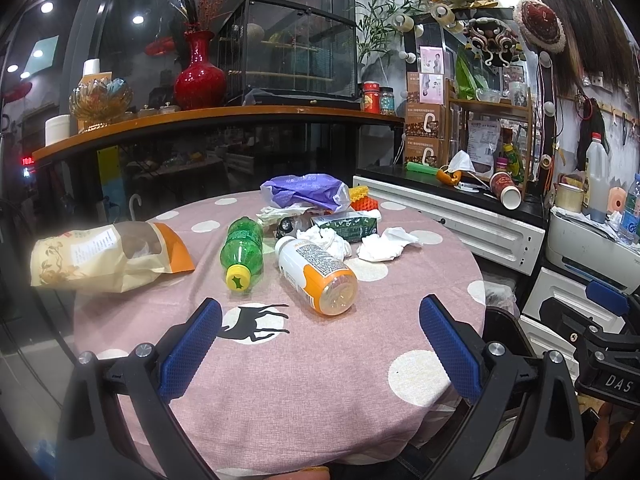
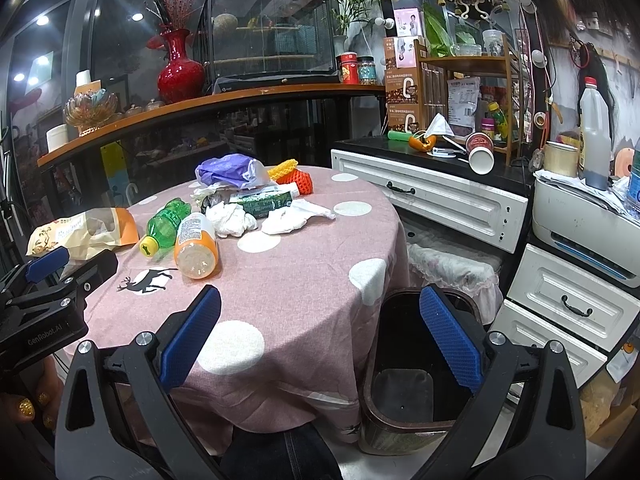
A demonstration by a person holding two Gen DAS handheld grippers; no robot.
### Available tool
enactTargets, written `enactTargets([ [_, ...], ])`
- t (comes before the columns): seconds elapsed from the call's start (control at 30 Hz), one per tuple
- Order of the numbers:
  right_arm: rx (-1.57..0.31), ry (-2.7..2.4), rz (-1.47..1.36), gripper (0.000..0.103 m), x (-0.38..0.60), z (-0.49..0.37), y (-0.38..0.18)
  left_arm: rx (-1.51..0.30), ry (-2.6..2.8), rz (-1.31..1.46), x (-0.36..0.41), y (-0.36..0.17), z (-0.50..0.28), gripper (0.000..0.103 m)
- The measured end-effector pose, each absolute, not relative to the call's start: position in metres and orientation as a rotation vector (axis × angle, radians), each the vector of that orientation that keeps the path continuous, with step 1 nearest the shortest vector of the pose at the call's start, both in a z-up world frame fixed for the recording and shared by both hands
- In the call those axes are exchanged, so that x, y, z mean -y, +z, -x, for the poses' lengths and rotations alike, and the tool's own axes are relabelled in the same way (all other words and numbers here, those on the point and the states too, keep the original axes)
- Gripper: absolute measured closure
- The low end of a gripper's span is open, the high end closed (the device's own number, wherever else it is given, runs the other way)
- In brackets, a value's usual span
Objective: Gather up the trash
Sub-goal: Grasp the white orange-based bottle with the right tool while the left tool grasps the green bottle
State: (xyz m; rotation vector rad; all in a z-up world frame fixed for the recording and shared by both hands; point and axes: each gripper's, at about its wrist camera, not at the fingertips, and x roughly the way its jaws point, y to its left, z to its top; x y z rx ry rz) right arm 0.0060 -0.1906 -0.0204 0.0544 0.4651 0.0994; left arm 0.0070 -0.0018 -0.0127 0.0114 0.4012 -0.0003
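Observation:
Trash lies on a round pink table (image 1: pixel 304 392): a white-and-orange bottle (image 1: pixel 316 276), a green bottle (image 1: pixel 242 250), a beige-and-orange snack bag (image 1: pixel 104 258), crumpled tissues (image 1: pixel 384 244), a green carton (image 1: pixel 348 228), a purple bag (image 1: pixel 304 190) and orange foam netting (image 1: pixel 362 200). My left gripper (image 1: pixel 320 312) is open and empty, hovering above the near table edge, short of the bottles. My right gripper (image 2: pixel 320 300) is open and empty, above the table's right edge and a dark empty bin (image 2: pixel 404 396) on the floor. The white-and-orange bottle (image 2: pixel 196 246) lies to its far left.
White drawer cabinets (image 2: pixel 440 200) and a printer (image 2: pixel 580 216) stand right of the table. A cluttered counter with a tipped paper cup (image 2: pixel 480 152) is behind. A shelf with a red vase (image 1: pixel 200 76) and a glass cage runs along the back. A padded stool (image 2: pixel 452 268) sits beyond the bin.

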Motion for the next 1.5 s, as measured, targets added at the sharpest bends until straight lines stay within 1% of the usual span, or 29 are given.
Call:
enactTargets([
  [0.27, -0.612, 0.204, 0.067, 0.005, 0.166, -0.041, -0.034, -0.531, -0.036, -0.051, -0.016, -0.02, -0.038, 0.005],
  [0.4, -0.772, 0.366, 0.131, 0.005, 0.129, -0.088, -0.044, -0.622, -0.069, -0.097, -0.036, -0.021, -0.065, 0.005],
  [0.47, -0.871, 0.451, 0.124, 0.005, 0.108, -0.119, -0.049, -0.701, -0.06, -0.125, -0.051, -0.022, -0.089, 0.005],
  [0.7, -0.957, 0.557, 0.18, 0.005, 0.044, -0.19, -0.04, -0.882, -0.03, -0.072, -0.108, -0.01, -0.183, 0.005],
  [0.87, -1.06, 0.569, 0.242, 0.005, 0.005, -0.233, -0.051, -1.004, 0.0, -0.076, -0.125, -0.019, -0.239, 0.005],
  [0.97, -1.08, 0.536, 0.313, 0.005, -0.014, -0.247, -0.061, -1.052, 0.008, -0.064, -0.13, -0.027, -0.257, 0.006],
  [1.03, -1.087, 0.527, 0.339, 0.008, -0.02, -0.254, -0.066, -1.07, -0.009, -0.048, -0.132, -0.031, -0.265, 0.005],
  [1.07, -1.091, 0.523, 0.351, 0.013, -0.023, -0.257, -0.068, -1.083, -0.012, -0.036, -0.133, -0.032, -0.269, 0.005],
  [1.1, -1.097, 0.523, 0.364, 0.02, -0.025, -0.258, -0.071, -1.1, -0.019, -0.023, -0.133, -0.034, -0.272, 0.005],
  [1.13, -1.102, 0.521, 0.378, 0.024, -0.026, -0.259, -0.074, -1.118, -0.027, -0.016, -0.132, -0.035, -0.279, 0.005],
  [1.17, -1.105, 0.518, 0.386, 0.03, -0.026, -0.259, -0.076, -1.13, -0.035, -0.01, -0.133, -0.037, -0.282, 0.006],
  [1.2, -1.111, 0.522, 0.386, 0.04, -0.025, -0.259, -0.077, -1.14, -0.044, 0.001, -0.133, -0.038, -0.284, 0.006],
  [1.23, -1.12, 0.526, 0.381, 0.041, -0.024, -0.26, -0.079, -1.155, -0.055, 0.017, -0.133, -0.039, -0.287, 0.006],
  [1.5, -1.085, 0.545, 0.344, 0.042, -0.002, -0.238, -0.072, -1.208, -0.036, -0.046, -0.124, -0.05, -0.311, 0.006],
])
